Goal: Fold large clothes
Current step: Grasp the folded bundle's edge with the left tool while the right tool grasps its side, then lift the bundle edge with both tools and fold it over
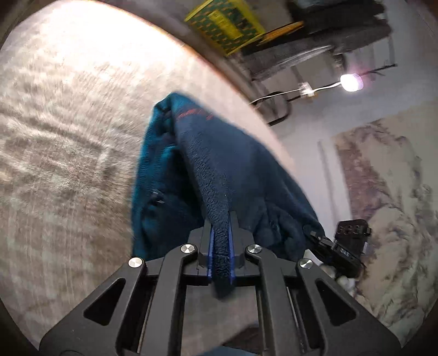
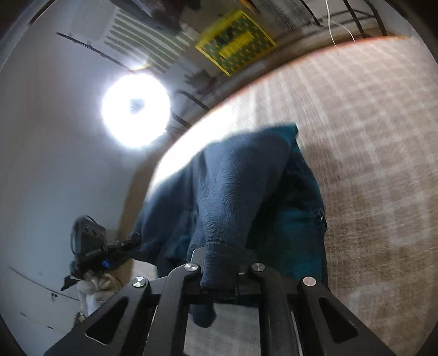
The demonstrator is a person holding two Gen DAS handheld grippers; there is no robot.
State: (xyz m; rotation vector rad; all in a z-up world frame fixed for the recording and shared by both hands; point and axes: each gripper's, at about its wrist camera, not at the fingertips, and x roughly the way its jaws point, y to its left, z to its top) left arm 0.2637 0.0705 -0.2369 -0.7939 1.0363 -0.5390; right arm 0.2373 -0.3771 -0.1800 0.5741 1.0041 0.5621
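Left gripper [image 1: 221, 241]: both jaws are closed together on a fold of one dark blue fleece garment [image 1: 219, 164]; the cloth passes between the blue-edged pads and a short tail of it hangs out behind them. Right gripper [image 2: 220, 267]: jaws likewise clamped on a thick edge of the same garment [image 2: 241, 186], with a tail of fabric drooping back over the frame.

Count: two grippers, one garment. The garment hangs from both clamping points, lifted off the surface, its teal inner side [image 1: 153, 164] facing the table. A red embroidered mark [image 1: 193, 116] shows near its far end, and a small zip pull [image 1: 157, 197] sits on the teal side.

From the left wrist view, the right gripper appears as a black unit [image 1: 340, 250] just beside the garment's right edge. From the right wrist view, the left gripper [image 2: 101, 250] appears at the garment's left edge, held by a white-gloved hand [image 2: 95, 287].

Below the garment lies a table covered in a beige checked cloth [image 1: 68, 137]. Beyond the table edge: one yellow-and-green patterned box [image 1: 227, 24], one bright lamp [image 2: 135, 109], one smaller lamp on a thin arm [image 1: 351, 82]. The hanging fleece blocks the table area directly ahead of both cameras. Background detail is motion-blurred.
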